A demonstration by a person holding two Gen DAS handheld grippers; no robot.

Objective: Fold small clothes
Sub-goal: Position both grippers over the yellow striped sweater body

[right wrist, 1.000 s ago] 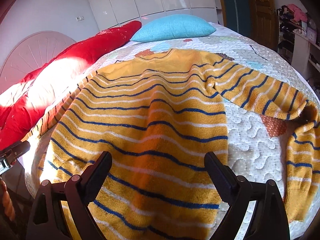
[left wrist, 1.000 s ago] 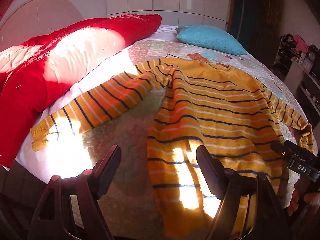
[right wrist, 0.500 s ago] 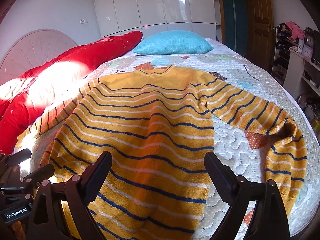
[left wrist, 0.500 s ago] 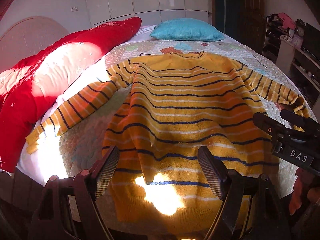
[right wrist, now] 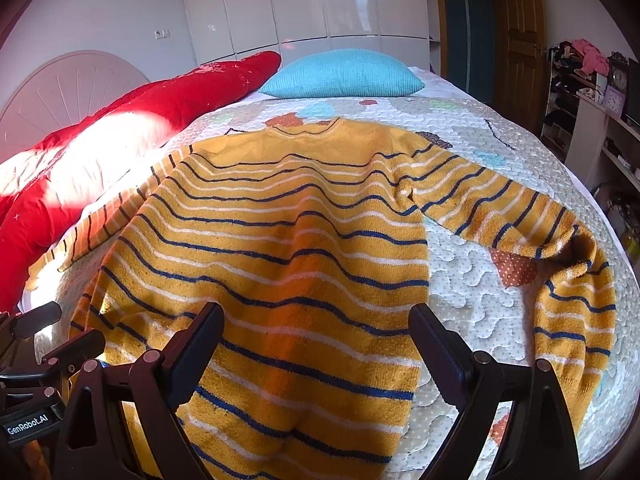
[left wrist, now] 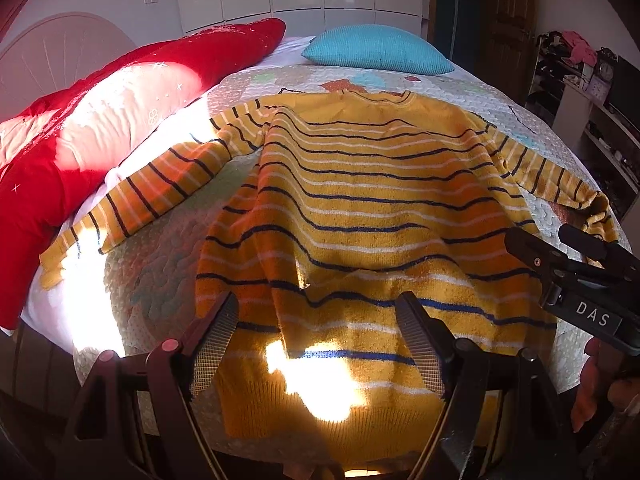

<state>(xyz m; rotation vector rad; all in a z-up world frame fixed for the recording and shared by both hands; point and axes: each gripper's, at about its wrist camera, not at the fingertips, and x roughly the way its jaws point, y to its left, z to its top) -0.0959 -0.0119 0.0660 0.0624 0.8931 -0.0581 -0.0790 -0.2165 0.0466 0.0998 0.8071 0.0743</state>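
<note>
The left wrist view alone shows the sweater's left sleeve whole, running to the frame's left edge, and the right gripper at lower right. The right wrist view alone shows the other sleeve bent down at the right. The sweater lies spread flat on the bed. Both pairs of fingers stand apart, empty: the hem lies beyond and between the left gripper's fingers, the lower body between the right gripper's.
</note>
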